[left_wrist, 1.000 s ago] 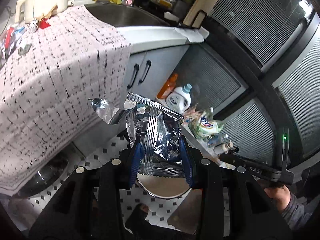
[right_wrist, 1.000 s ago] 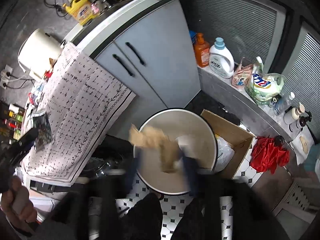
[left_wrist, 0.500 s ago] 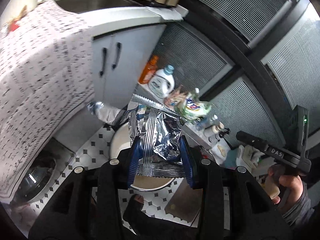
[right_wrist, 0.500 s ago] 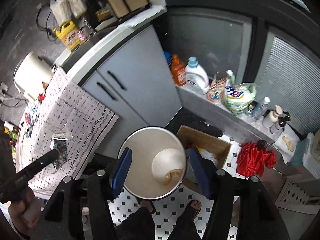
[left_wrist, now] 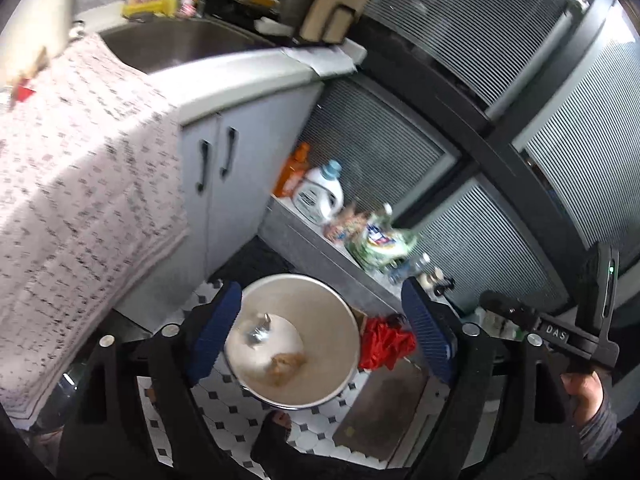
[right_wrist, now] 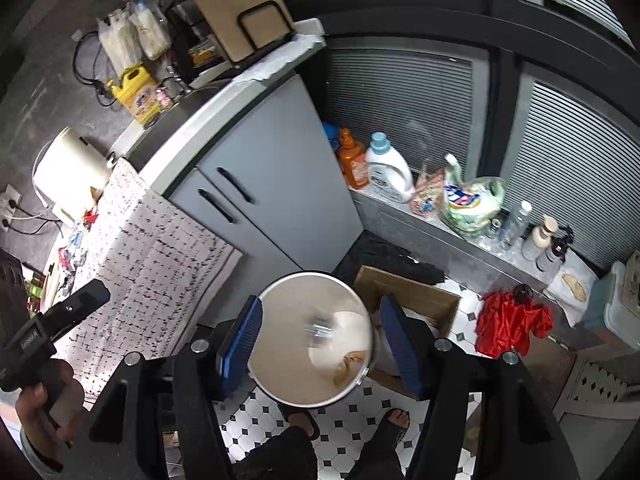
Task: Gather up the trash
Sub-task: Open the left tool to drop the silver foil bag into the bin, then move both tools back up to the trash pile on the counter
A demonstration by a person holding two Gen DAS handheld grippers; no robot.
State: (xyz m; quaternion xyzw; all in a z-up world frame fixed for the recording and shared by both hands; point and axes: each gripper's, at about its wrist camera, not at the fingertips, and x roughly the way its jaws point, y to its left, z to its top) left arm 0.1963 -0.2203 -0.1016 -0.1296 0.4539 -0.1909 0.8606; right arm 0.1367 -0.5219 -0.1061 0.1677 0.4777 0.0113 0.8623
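A round metal trash bin [left_wrist: 344, 332] stands on the tiled floor; it also shows in the right wrist view [right_wrist: 280, 312]. Inside lie a crumpled brown paper [left_wrist: 286, 364] [right_wrist: 348, 362] and a silver foil wrapper [left_wrist: 256, 332], blurred in the right wrist view [right_wrist: 318, 330]. My left gripper [left_wrist: 320, 338] is open and empty above the bin. My right gripper [right_wrist: 320, 342] is open and empty above the bin too.
A counter with a patterned cloth [left_wrist: 80, 200] and grey cabinet doors [right_wrist: 260, 184] is left of the bin. More wrappers [right_wrist: 74, 248] lie on the cloth. A cardboard box [right_wrist: 412, 300], a red cloth [right_wrist: 512, 324] and detergent bottles [right_wrist: 384, 172] stand to the right.
My left gripper moved over the bin, opened and let go of the foil wrapper, which now lies in the bin. The right gripper had dropped the brown paper and stays open.
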